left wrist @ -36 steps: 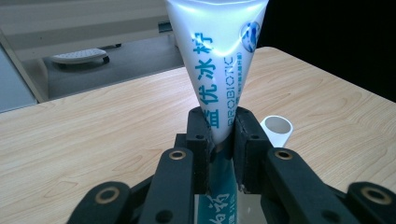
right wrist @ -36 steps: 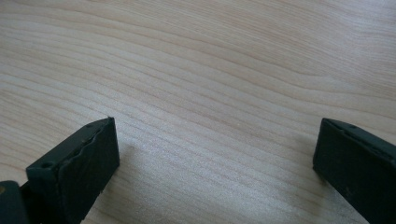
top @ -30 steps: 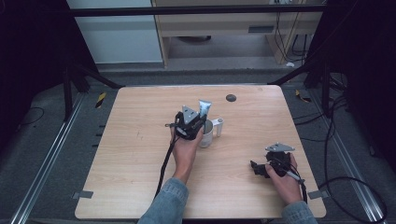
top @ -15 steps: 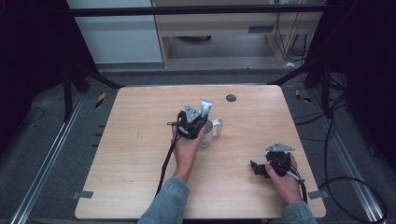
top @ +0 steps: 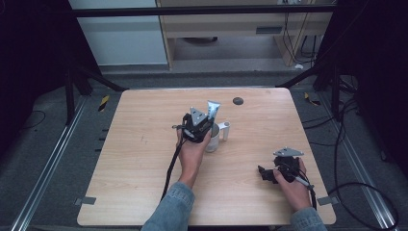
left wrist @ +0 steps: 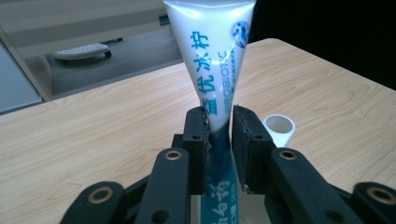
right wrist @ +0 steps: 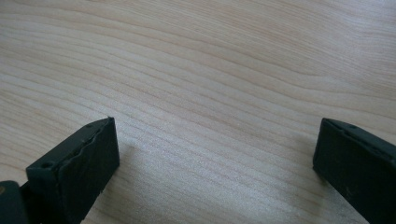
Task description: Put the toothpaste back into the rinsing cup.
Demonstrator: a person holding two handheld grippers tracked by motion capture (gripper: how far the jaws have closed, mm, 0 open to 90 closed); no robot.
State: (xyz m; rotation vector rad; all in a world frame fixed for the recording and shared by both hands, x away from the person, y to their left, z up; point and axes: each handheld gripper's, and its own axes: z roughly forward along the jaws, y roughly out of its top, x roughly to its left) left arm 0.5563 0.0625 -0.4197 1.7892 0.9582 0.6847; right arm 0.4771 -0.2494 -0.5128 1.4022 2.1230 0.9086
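Note:
A white and teal toothpaste tube (top: 213,109) (left wrist: 215,60) stands upright with its lower end in a pale cup (top: 212,141) near the table's middle. My left gripper (top: 198,126) (left wrist: 219,140) is shut on the tube's lower part, both pads against it. Its jaws have just been opening a little, with the tube still between them. A small white open cylinder (top: 224,130) (left wrist: 279,127) stands just right of the cup. My right gripper (top: 267,174) (right wrist: 215,154) rests open low over bare wood at the front right, with nothing between its fingers.
The wooden table (top: 144,144) carries a small dark round disc (top: 237,100) near its far edge. Cables trail from both grippers toward the front edge. A pale cabinet (top: 231,29) stands on the floor beyond the table.

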